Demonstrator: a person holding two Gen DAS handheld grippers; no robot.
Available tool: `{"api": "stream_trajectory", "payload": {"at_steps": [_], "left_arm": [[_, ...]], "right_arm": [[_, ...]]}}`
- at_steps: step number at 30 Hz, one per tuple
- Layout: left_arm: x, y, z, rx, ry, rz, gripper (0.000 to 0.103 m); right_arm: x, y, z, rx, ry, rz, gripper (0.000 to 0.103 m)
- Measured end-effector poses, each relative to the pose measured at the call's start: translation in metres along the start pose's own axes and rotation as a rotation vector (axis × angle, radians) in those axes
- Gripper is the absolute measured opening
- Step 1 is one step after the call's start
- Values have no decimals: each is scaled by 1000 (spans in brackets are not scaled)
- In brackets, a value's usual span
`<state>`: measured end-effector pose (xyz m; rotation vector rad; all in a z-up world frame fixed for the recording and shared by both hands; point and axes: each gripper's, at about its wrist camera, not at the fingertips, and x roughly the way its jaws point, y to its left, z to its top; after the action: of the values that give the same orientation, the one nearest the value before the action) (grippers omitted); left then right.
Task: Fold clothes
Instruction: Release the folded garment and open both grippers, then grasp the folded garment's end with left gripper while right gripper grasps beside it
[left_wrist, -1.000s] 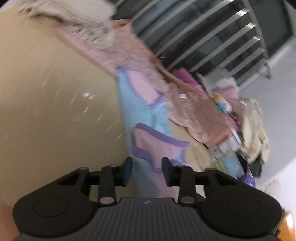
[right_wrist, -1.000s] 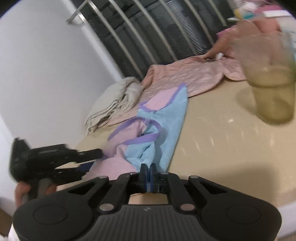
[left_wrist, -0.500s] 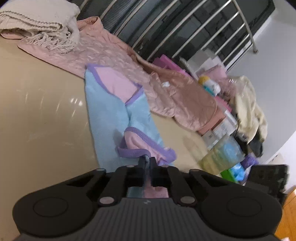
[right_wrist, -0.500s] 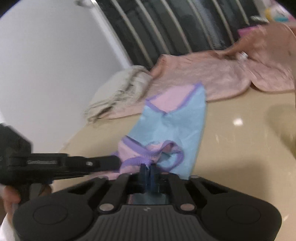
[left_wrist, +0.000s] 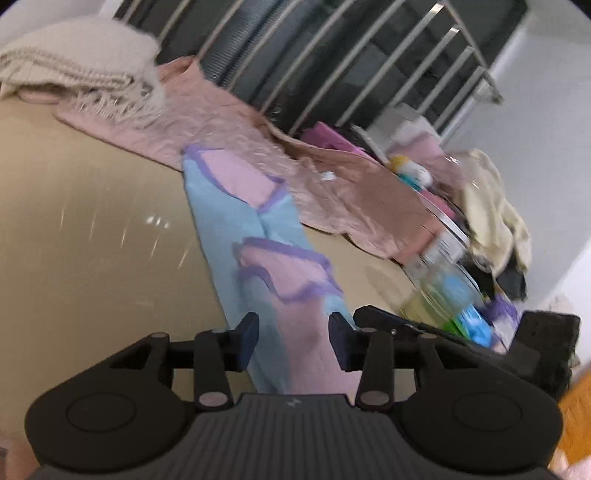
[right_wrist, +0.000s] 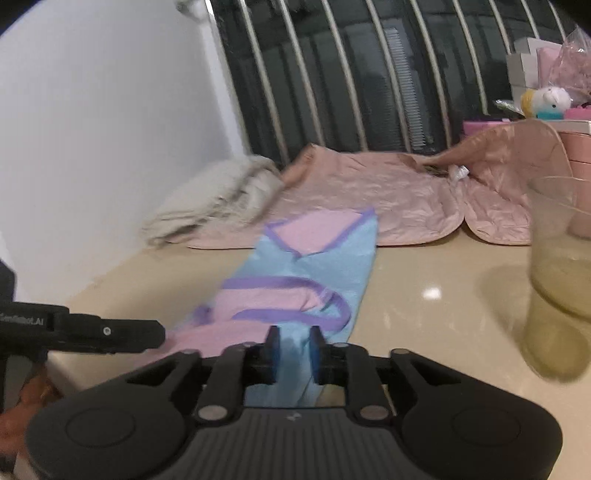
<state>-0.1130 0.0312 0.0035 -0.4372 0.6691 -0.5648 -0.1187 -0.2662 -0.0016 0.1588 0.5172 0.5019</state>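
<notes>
Garment: a blue and pink garment with purple trim (left_wrist: 236, 236) lies as a long strip on the beige counter (left_wrist: 92, 229), its near end folded back on itself.
Long axis: in both wrist views it runs from 6 o'clock at the jaws up toward 12 o'clock, to the far end by the pink quilted jacket (right_wrist: 369, 195).
Left gripper (left_wrist: 293, 341): jaws have just been opening and now stand spread, the near pink end of the strip between them, pads not pressing it.
Right gripper (right_wrist: 294, 354): jaws have just been opening to a narrow gap; the blue near edge sits between them, seemingly released.
Nearer hand: both sit at the near end, left on the pink side, right on the blue.
Around: a cream fringed blanket (left_wrist: 81, 74) at 11 o'clock.
In the way: a plastic cup of yellowish liquid (right_wrist: 557, 280) at 3 o'clock of the right gripper, likely at risk from a rightward swing.
</notes>
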Motion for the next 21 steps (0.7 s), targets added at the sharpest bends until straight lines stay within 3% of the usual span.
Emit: {"api": "stream_trajectory", "payload": {"at_steps": [3,4,5,8,12,14,15,16,17,18,19,21], "left_arm": [[4,-8,-11,38,42,-5,30],[10,-9,-12,44,55,17,13],[14,-8,-13,37,61,28,12],[14,-5,-12,20,91,35,9],[0,4,-16,3,115,-1,10],[-15,4,-18,29,101,2,14],[-27,-2,-19,92,68,15,18],[-38,-10,-20,170,32,29,32],[-50,-23,-23,291,-15,50,51],[-61,-39,-30,445,-68,83,60],[-66,-54,-40,608,-110,116,71],[-63,-77,-64,885,-132,163,72]], "right_arm": [[-1,-2,-12,37,48,21,21],[0,-2,-14,45,49,3,10],[-2,-1,-16,50,43,-20,2],[-11,2,-20,60,51,-68,1],[-33,18,-35,-20,45,-82,1],[-44,28,-34,-96,42,-76,8],[-53,33,-33,-140,8,-60,11],[-63,38,-31,-198,-27,-40,25],[-70,45,-30,-294,-50,-18,46],[-74,54,-32,-417,-57,-6,53],[-79,63,-34,-539,-64,7,56],[-73,81,-46,-824,-17,-1,53]]}}
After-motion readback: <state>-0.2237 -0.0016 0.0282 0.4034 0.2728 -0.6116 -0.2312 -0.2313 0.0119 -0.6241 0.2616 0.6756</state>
